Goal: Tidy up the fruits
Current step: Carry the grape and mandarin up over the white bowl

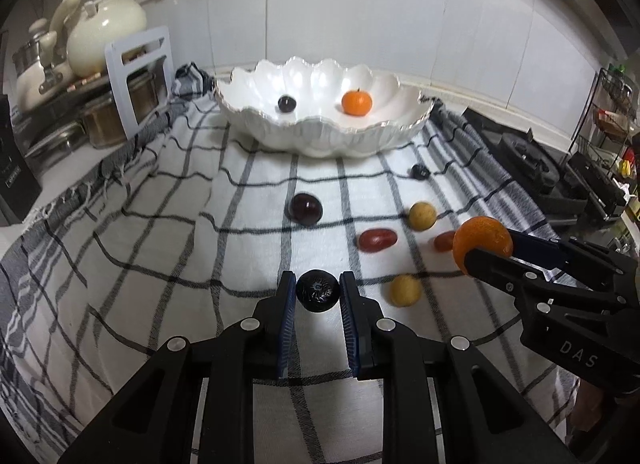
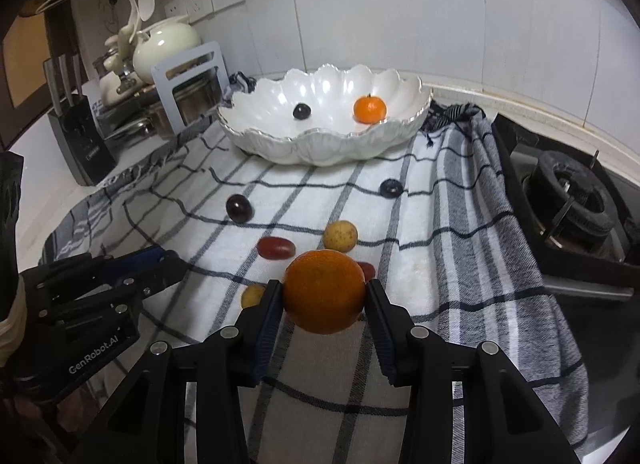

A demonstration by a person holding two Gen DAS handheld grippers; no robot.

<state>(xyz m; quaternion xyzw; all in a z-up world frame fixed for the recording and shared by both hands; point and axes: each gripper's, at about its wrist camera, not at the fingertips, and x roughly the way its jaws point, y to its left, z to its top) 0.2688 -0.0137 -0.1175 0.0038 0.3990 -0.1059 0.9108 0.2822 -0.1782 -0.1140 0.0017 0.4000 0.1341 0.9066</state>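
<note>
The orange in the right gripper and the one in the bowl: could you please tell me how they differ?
The held orange looks bigger and is clamped in the right gripper above the cloth; the bowl orange looks smaller, shows a stem nub, and rests inside the white bowl. Both are round and orange.

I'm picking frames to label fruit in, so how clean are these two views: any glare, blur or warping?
Left wrist view: glare patches inside the white bowl, a bright washed spot on the cloth behind the dark fruit in the left gripper, slight blur on the loose fruit. Right wrist view: the same bowl glare, the orange in the right gripper sharp. Both: fisheye bending, dark corners.
</note>
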